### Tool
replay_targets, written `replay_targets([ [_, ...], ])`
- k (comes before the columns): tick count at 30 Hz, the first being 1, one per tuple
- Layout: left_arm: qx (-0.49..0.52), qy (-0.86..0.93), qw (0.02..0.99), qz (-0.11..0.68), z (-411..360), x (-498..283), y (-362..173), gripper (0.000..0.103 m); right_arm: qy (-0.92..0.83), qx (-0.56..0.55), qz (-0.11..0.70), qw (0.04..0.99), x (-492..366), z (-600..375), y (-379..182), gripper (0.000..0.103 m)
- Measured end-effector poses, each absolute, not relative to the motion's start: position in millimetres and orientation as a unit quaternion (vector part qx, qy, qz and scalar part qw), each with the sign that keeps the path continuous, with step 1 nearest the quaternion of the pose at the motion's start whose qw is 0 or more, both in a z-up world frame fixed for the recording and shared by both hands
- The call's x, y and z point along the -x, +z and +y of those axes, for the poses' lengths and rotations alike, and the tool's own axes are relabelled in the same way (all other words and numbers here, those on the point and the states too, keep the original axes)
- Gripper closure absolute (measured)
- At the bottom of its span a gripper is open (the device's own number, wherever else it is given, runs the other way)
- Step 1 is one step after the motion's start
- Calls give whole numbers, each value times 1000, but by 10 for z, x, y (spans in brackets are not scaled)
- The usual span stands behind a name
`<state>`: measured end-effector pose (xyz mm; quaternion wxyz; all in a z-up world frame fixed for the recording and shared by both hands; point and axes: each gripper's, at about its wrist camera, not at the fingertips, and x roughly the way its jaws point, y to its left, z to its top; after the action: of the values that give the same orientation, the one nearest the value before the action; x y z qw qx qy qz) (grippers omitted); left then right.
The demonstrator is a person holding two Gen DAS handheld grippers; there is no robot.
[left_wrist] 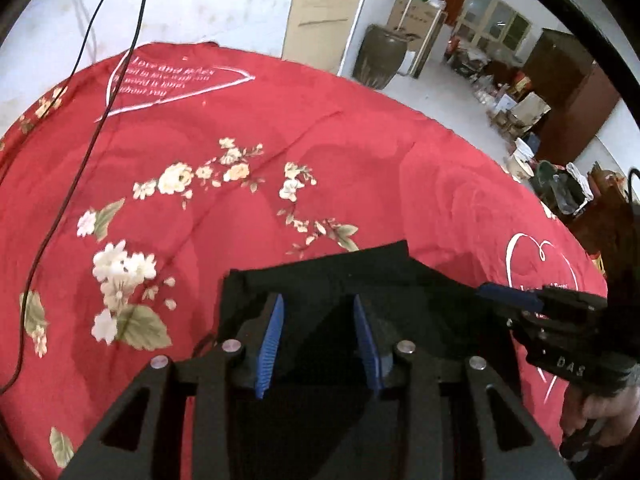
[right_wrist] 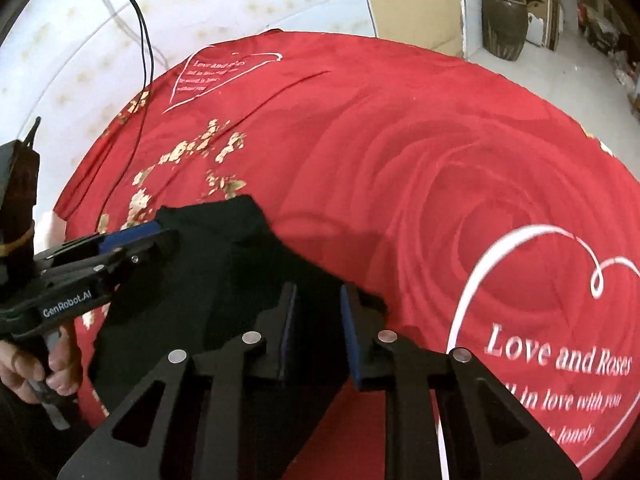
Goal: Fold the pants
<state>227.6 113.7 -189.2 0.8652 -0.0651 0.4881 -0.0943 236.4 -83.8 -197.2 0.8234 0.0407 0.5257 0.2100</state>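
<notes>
Your left gripper (left_wrist: 318, 336) stands with its blue pads (left_wrist: 270, 346) well apart, nothing pinched, hovering over the black pants (left_wrist: 340, 276). Your right gripper (right_wrist: 318, 332) shows a narrower gap, also unclosed; whether cloth lies between its pads cannot be told. The pants lie bunched into a compact dark mass on the red floral bedspread (left_wrist: 360, 168), directly under both tools, with one corner pointing away from you. Judgement: you are at a mid-fold stage, between grasps. The next move calls for lowering each gripper onto an edge of the pants, closing firmly, then carrying both edges together evenly. Cables (left_wrist: 80, 128) hang at your left; keep clear.
</notes>
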Motion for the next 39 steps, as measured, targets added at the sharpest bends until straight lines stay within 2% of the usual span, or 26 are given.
replay_targets([
  [7, 42, -96, 869, 484, 1185, -2050, -1723, 65, 219, -14, 514, 829, -2226, -814, -1746, 80],
  [14, 24, -129, 866, 482, 1212, -1430, -1415, 65, 253, -19, 510, 822, -1439, -844, -1577, 78],
  [16, 16, -135, 851, 507, 1178, -1312, -1436, 65, 263, -13, 520, 812, -1209, -763, -1646, 78],
  [19, -8, -107, 803, 587, 1117, -1233, -1674, 65, 277, 22, 535, 798, -925, -619, -1809, 78],
  [21, -29, -94, 793, 602, 1094, -1150, -1757, 65, 282, 31, 530, 799, -831, -610, -1829, 78],
  [25, -17, -84, 793, 604, 1133, -1132, -1744, 65, 285, 38, 516, 807, -820, -623, -1706, 78],
  [29, 7, -65, 777, 626, 1238, -1169, -1851, 63, 298, 58, 531, 791, -789, -606, -1856, 78],
  [39, 7, -29, 829, 559, 1235, -1475, -1526, 65, 252, 28, 501, 827, -1395, -747, -1663, 78],
])
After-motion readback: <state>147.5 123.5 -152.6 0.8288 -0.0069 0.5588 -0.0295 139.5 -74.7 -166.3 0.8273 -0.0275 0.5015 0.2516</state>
